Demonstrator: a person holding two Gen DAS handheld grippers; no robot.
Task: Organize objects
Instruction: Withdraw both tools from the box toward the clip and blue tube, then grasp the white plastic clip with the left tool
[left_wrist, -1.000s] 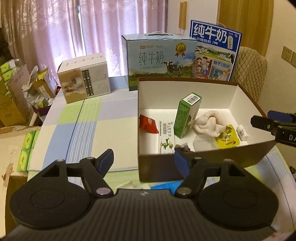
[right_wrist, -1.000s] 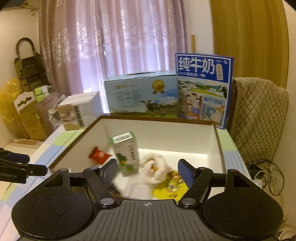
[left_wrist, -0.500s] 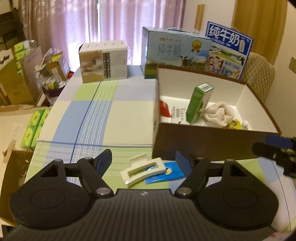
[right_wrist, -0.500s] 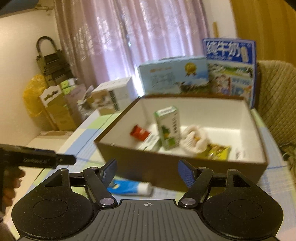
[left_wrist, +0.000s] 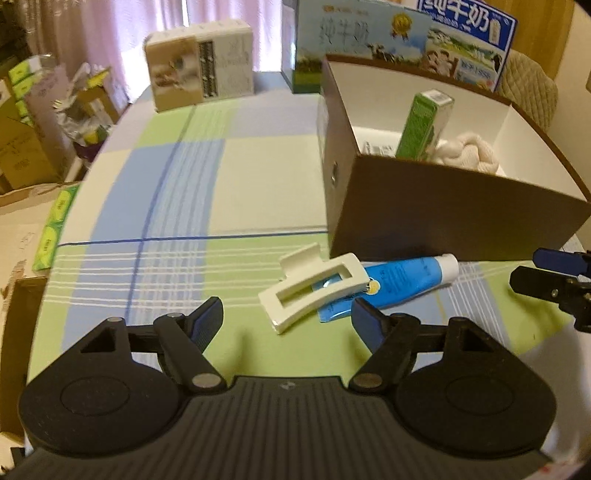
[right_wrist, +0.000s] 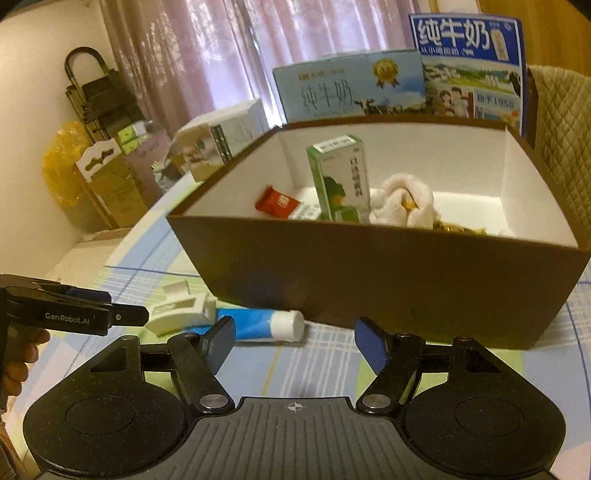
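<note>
2 things left outside the box

Both claws, left gripper (left_wrist: 286, 319) and right gripper (right_wrist: 293, 343), were wide open, empty. Hair clip (left_wrist: 314, 286) sat on the blue tube (left_wrist: 402, 277) beside the box (left_wrist: 454, 218); next prob grab the clip.

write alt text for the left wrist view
Open left gripper hovers over a checked tablecloth, facing a white hair clip lying on a blue tube beside a brown box. The right gripper enters at right.
</note>
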